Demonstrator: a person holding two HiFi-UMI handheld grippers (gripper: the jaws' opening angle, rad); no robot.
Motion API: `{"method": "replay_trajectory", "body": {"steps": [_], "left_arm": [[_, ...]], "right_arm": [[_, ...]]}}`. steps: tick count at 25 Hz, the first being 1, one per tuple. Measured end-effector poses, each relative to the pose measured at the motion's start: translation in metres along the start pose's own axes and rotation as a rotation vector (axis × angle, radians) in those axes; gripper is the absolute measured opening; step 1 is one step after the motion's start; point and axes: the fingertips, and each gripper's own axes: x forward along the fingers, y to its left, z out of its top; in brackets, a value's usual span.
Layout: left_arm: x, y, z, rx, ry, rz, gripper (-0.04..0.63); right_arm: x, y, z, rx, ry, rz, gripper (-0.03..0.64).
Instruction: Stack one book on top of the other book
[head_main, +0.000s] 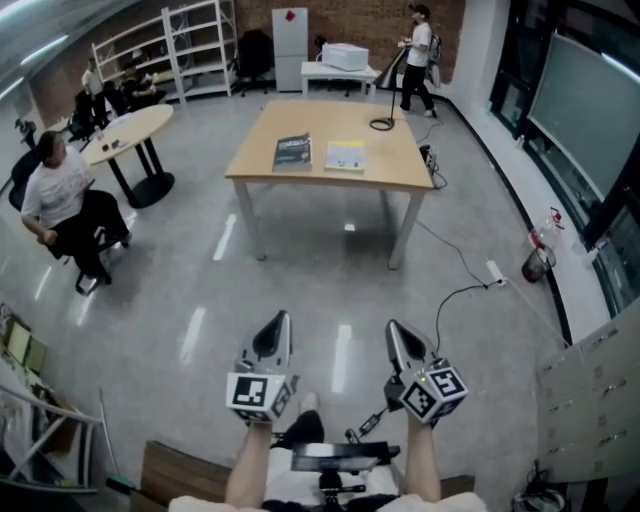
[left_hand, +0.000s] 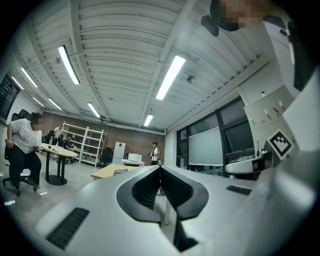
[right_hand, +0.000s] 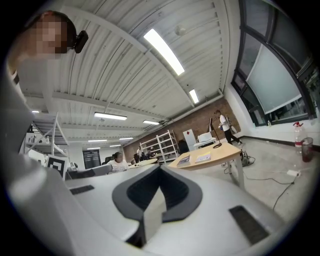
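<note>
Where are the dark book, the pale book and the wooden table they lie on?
dark book (head_main: 292, 151), head view, middle of its cover.
pale book (head_main: 344, 156), head view, middle of its cover.
wooden table (head_main: 325, 118), head view, bare top beyond the books.

— Where's the surface (head_main: 330, 115)?
— At 12 o'clock, well ahead of the left gripper (head_main: 283, 320) and right gripper (head_main: 393, 327), which sit side by side at 6.
— What's on it?
— The left book (head_main: 292, 151) and right book (head_main: 345, 156), side by side, apart, near the front edge. The lamp (head_main: 373, 124) stands behind them, toward 1.
— And around?
— A table (head_main: 128, 130) at 10 o'clock, a seated person (head_main: 62, 195) before it, and shelves (head_main: 165, 50) behind at 11.
</note>
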Motion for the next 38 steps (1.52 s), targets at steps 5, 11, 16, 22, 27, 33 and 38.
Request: {"method": "replay_trajectory", "body": {"steps": [5, 11, 16, 22, 27, 33, 38], "left_arm": [[0.056, 0.023, -0.017, 0.000, 0.020, -0.001, 0.008], [0.154, 0.086, -0.010, 0.005, 0.003, 0.014, 0.008], [0.240, 0.130, 0.004, 0.014, -0.032, -0.013, 0.008], [0.318, 0.154, 0.008, 0.018, -0.033, -0.034, 0.008], [0.377, 0.171, -0.014, 0.004, -0.011, -0.050, 0.008], [0.491, 0.189, -0.028, 0.012, -0.003, -0.048, 0.008], [0.585, 0.197, -0.032, -0.021, -0.008, -0.047, 0.008]], "right_arm": [[0.054, -0.033, -0.003, 0.016, 0.008, 0.004, -0.005], [0.158, -0.071, 0.015, 0.014, 0.007, 0.013, -0.005], [0.244, -0.100, 0.044, -0.015, -0.048, 0.017, -0.005], [0.309, -0.134, 0.064, -0.015, -0.066, 0.003, -0.004], [0.363, -0.177, 0.060, 0.002, -0.051, 0.001, -0.005], [0.448, -0.248, 0.082, -0.014, -0.052, 0.024, -0.004], [0.515, -0.314, 0.102, -0.013, -0.031, 0.031, -0.004]]}}
